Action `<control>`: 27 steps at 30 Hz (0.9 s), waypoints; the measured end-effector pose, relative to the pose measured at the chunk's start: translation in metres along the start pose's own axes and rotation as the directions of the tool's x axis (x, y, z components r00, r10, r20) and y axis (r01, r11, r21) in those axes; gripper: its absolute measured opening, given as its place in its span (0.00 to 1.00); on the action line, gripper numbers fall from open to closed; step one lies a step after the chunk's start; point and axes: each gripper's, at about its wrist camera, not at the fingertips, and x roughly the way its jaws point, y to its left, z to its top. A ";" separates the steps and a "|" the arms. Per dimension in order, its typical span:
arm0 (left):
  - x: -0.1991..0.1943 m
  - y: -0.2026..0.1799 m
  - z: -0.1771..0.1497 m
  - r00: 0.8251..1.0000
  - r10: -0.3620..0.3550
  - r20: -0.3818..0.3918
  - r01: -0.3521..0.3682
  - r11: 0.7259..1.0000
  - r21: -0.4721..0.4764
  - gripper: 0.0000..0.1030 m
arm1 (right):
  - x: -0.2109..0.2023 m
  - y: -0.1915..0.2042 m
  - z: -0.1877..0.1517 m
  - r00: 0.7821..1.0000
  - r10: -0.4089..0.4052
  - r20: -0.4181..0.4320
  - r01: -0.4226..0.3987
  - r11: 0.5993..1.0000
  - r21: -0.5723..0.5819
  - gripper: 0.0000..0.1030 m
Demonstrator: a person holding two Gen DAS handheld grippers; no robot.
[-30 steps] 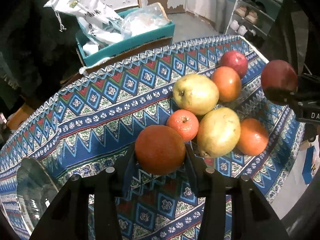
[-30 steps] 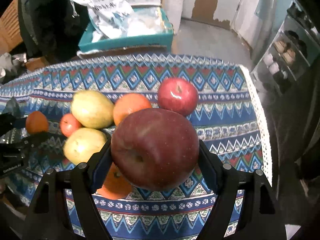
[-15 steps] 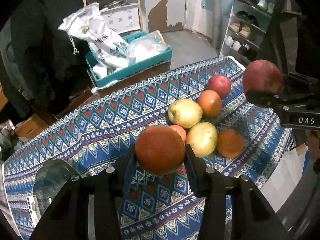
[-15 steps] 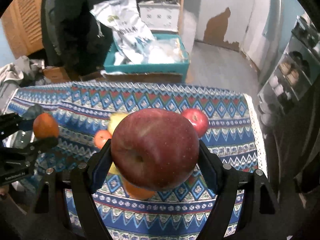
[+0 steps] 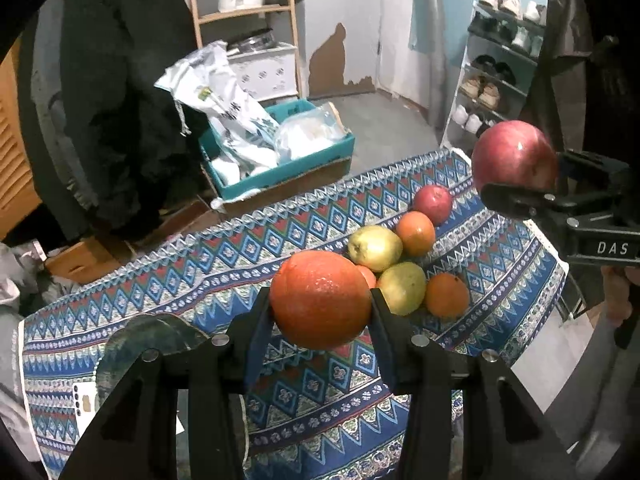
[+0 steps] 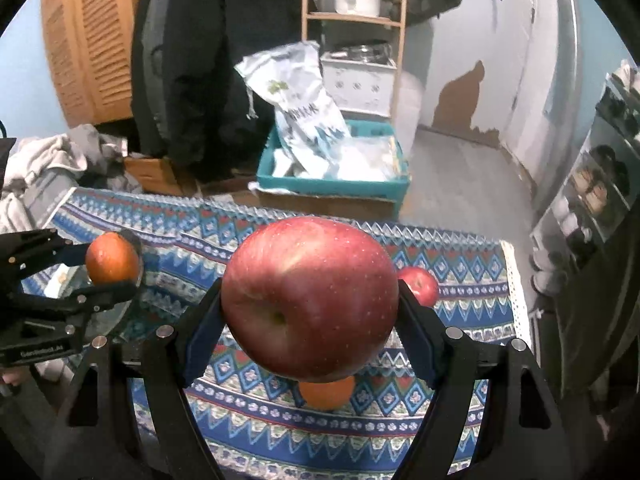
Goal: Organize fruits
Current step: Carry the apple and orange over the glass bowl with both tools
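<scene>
Left wrist view: left claw [image 5: 322,312] clenched on orange [image 5: 321,299], lifted above patterned worktop [image 5: 192,264]; right claw [image 6: 310,312] grasping big red apple [image 6: 310,298], also aloft. Glass plate [image 5: 132,340] left of fruit pile [image 5: 400,256]. Advice: keep squeeze steady, carry level, lower gently onto plate, avoid knocking pile

In the right wrist view the big red apple [image 6: 310,300] hides most of the fruit pile, leaving only a sliver of an orange [image 6: 327,393] below it and part of a small apple [image 6: 420,285]. In the left wrist view the held orange [image 5: 320,300] covers a small tangerine [image 5: 368,276] (only its edge shows). The glass dish [image 5: 144,344] is partly hidden behind the left gripper's fingers [image 5: 256,344].
</scene>
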 end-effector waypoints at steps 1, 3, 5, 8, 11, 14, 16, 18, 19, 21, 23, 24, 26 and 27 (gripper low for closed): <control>-0.004 0.002 0.000 1.000 0.001 0.009 -0.001 1.000 -0.003 0.45 | -0.003 0.003 0.002 1.000 0.004 0.007 -0.004 1.000 -0.005 0.76; -0.013 0.006 0.000 1.000 0.005 0.027 -0.005 1.000 -0.010 0.45 | -0.007 0.008 0.004 1.000 0.012 0.019 -0.011 1.000 -0.011 0.76; -0.021 0.009 0.000 0.999 0.014 0.042 -0.013 1.000 -0.016 0.45 | -0.011 0.014 0.007 0.999 0.025 0.032 -0.024 1.000 -0.020 0.76; -0.029 0.016 -0.001 0.999 0.016 0.049 -0.014 0.999 -0.031 0.45 | -0.015 0.021 0.011 0.998 0.044 0.048 -0.043 0.999 -0.029 0.76; -0.036 0.022 -0.002 0.998 0.020 0.065 -0.018 0.999 -0.040 0.45 | -0.019 0.030 0.016 0.997 0.061 0.057 -0.059 0.997 -0.043 0.77; -0.043 0.027 -0.003 0.996 0.037 0.082 -0.034 0.999 -0.041 0.45 | -0.018 0.040 0.021 0.995 0.080 0.060 -0.077 0.996 -0.055 0.77; -0.048 0.032 -0.004 0.995 0.041 0.090 -0.037 0.998 -0.050 0.45 | -0.016 0.046 0.025 0.994 0.092 0.060 -0.089 0.994 -0.064 0.76; -0.051 0.036 -0.005 0.995 0.044 0.093 -0.038 0.997 -0.060 0.45 | -0.013 0.052 0.029 0.993 0.106 0.058 -0.102 0.992 -0.070 0.76; -0.052 0.038 -0.005 0.994 0.045 0.095 -0.039 0.997 -0.064 0.45 | -0.011 0.057 0.031 0.992 0.113 0.056 -0.109 0.991 -0.075 0.76; -0.055 0.043 -0.006 0.994 0.051 0.100 -0.044 0.996 -0.072 0.45 | -0.007 0.065 0.034 0.990 0.128 0.055 -0.123 0.989 -0.084 0.76; -0.058 0.048 -0.009 0.993 0.061 0.101 -0.053 0.995 -0.081 0.45 | -0.003 0.074 0.038 0.989 0.143 0.049 -0.138 0.986 -0.095 0.76; -0.059 0.050 -0.010 0.993 0.066 0.101 -0.057 0.995 -0.087 0.45 | -0.001 0.079 0.039 0.988 0.150 0.047 -0.145 0.984 -0.100 0.77; -0.061 0.058 -0.013 0.992 0.075 0.098 -0.064 0.993 -0.104 0.45 | 0.004 0.089 0.043 0.986 0.164 0.041 -0.159 0.981 -0.114 0.77; -0.061 0.061 -0.014 0.992 0.079 0.098 -0.068 0.992 -0.109 0.45 | 0.005 0.093 0.044 0.984 0.171 0.039 -0.166 0.979 -0.119 0.77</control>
